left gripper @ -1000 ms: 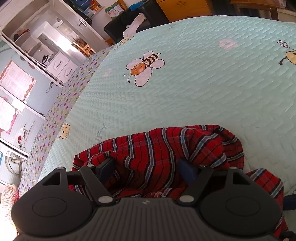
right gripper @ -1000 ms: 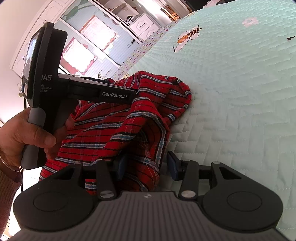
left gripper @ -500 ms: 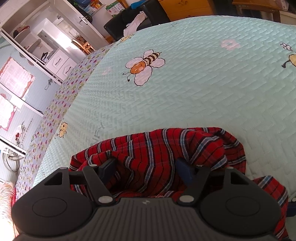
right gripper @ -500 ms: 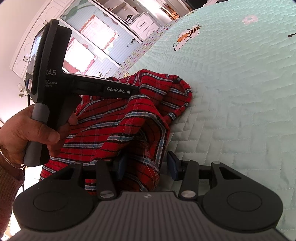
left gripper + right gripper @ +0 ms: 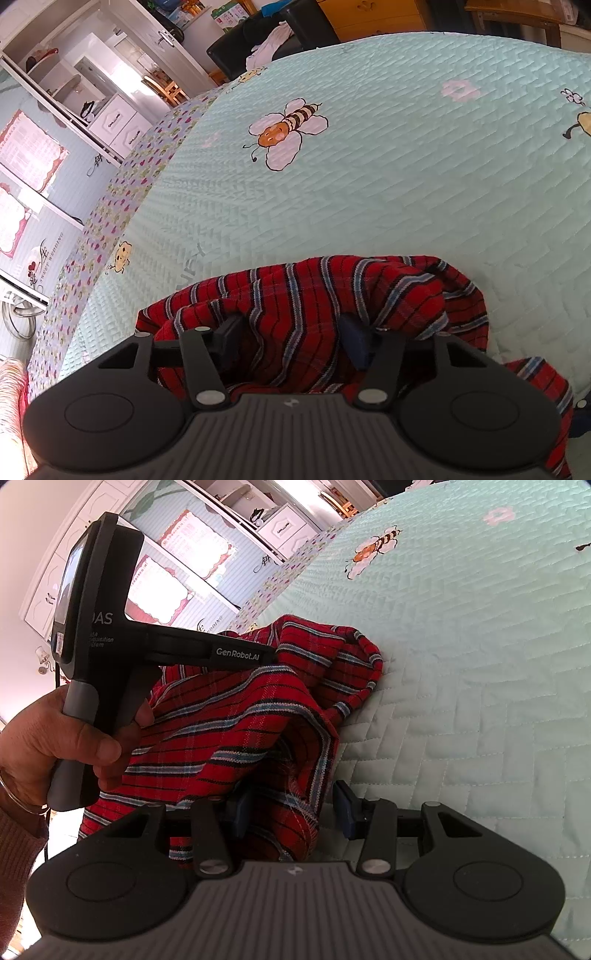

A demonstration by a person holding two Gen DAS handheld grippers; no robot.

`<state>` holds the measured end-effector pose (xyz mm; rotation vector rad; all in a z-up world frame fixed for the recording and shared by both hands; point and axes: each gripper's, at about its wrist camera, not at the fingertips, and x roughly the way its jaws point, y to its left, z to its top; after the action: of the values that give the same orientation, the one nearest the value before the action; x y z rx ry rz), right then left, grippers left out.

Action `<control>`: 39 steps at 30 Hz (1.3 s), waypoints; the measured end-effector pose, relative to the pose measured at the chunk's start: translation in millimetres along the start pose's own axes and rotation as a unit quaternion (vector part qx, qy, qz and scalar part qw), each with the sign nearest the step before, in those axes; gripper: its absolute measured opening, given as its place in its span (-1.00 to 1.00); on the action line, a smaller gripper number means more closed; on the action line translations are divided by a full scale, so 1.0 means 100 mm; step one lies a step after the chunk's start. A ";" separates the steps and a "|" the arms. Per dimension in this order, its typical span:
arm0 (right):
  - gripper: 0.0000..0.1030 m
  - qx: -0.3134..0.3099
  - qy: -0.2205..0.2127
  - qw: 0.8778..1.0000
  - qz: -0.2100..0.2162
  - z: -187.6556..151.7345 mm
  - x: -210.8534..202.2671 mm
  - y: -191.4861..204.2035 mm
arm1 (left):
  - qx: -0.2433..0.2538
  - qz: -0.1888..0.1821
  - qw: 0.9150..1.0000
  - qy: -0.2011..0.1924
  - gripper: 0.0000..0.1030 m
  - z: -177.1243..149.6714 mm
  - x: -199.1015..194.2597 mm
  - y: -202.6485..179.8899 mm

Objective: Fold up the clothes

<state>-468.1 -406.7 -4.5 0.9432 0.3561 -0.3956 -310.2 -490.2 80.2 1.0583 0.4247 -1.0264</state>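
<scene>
A red plaid garment (image 5: 332,295) with blue and black stripes lies crumpled on the pale green quilted bed (image 5: 369,192). My left gripper (image 5: 291,338) points down into the heap, its jaws closing with a bunched fold of the cloth between the fingers (image 5: 231,332). In the right wrist view the same garment (image 5: 229,720) hangs in folds, and its striped edge drops between the fingers of my right gripper (image 5: 290,812). That gripper stands open, the right pad (image 5: 343,812) just clear of the cloth. A person's hand (image 5: 55,738) holds the left tool's handle (image 5: 92,709); its tips are hidden behind the cloth.
The bedspread carries a bee print (image 5: 288,129) and a flowered border (image 5: 122,206) along its left side. White cupboards and shelves (image 5: 92,92) line the wall beyond, with a dark chair (image 5: 273,40) at the far end.
The left gripper's jaws have drawn closer together around the fold of cloth, which bunches up more between them. The right gripper and its cloth look the same.
</scene>
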 end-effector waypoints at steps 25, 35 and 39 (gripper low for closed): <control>-0.06 -0.113 0.012 0.992 0.050 -0.17 -0.25 0.80 | -0.244 0.160 0.952 -0.091 -0.82 -1.19 -1.74 1.11; 0.49 -0.228 0.040 0.970 0.072 -0.58 -0.30 1.47 | -0.309 0.263 0.912 -0.054 -1.00 -2.49 -2.78 1.28; 0.49 -0.252 0.047 0.965 0.053 -0.71 -0.24 1.49 | -0.315 0.206 0.926 -0.043 -0.92 -2.63 -2.74 1.17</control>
<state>-427.1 -265.4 73.1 0.4785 0.4635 -0.1486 -302.4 -116.1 214.7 0.4854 0.3997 -0.4964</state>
